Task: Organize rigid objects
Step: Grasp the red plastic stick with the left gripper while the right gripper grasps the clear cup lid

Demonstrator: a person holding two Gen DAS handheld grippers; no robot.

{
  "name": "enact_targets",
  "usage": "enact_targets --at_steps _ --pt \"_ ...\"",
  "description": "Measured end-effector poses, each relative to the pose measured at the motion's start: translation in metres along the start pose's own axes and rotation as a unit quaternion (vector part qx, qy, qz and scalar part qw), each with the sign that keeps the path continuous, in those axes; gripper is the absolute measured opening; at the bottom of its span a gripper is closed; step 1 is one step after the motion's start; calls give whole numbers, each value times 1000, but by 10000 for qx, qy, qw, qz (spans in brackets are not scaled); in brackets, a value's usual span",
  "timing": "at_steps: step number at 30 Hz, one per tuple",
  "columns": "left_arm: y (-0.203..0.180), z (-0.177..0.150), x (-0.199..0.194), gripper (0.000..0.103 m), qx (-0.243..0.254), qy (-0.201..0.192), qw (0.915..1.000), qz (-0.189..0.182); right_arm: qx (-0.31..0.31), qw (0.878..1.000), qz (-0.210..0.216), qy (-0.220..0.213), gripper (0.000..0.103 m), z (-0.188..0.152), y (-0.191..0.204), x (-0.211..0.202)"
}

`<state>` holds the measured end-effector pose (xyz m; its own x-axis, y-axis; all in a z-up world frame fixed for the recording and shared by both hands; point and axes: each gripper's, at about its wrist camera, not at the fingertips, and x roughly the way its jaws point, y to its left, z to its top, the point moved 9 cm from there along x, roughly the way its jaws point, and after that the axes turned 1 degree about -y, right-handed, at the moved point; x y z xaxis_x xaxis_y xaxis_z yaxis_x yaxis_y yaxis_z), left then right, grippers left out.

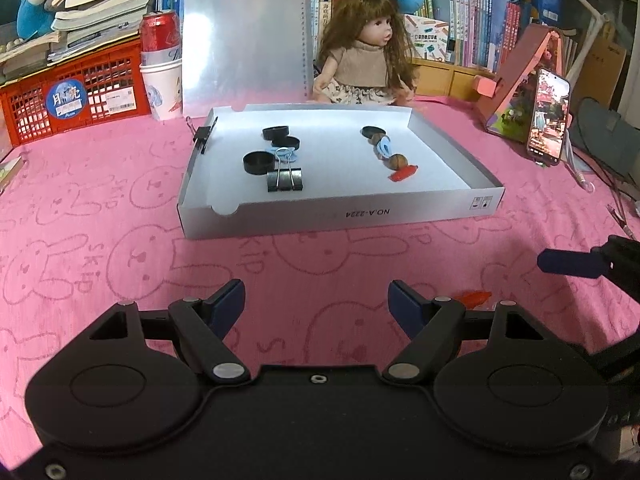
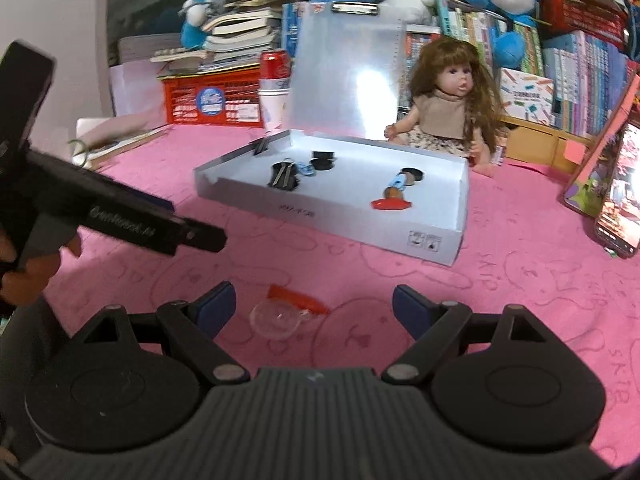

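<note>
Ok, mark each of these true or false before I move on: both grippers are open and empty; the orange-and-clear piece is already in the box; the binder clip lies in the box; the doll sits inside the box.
1. Both the left gripper and right gripper are open and empty: true.
2. The orange-and-clear piece is in the white box: false, it lies on the pink cloth ahead of the right gripper.
3. The binder clip lies in the box: true.
4. The doll sits inside the box: false, she sits behind it.
</note>
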<state>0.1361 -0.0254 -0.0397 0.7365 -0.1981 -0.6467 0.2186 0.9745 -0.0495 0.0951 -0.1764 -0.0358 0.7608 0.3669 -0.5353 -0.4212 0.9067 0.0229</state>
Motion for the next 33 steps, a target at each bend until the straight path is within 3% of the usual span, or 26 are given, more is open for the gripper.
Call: enact_targets --at_steps 10,12,14,22,33 --pt "-5 -6 1 77 18 48 10000 -57 -254 9994 186 139 55 -11 18 4" --pt "-6 -6 1 77 10 54 10000 -77 -219 9994 227 169 52 -12 19 7" --pt "-8 -6 1 77 9 63 9999 -93 -192 9994 241 181 40 -12 20 10" --pt "-15 -10 1 77 -41 86 9997 -226 -157 9998 89 21 39 -10 14 1" --pt "-66 -18 3 76 -318 -71 9983 -482 321 9925 -1157 -238 39 -12 -48 -24"
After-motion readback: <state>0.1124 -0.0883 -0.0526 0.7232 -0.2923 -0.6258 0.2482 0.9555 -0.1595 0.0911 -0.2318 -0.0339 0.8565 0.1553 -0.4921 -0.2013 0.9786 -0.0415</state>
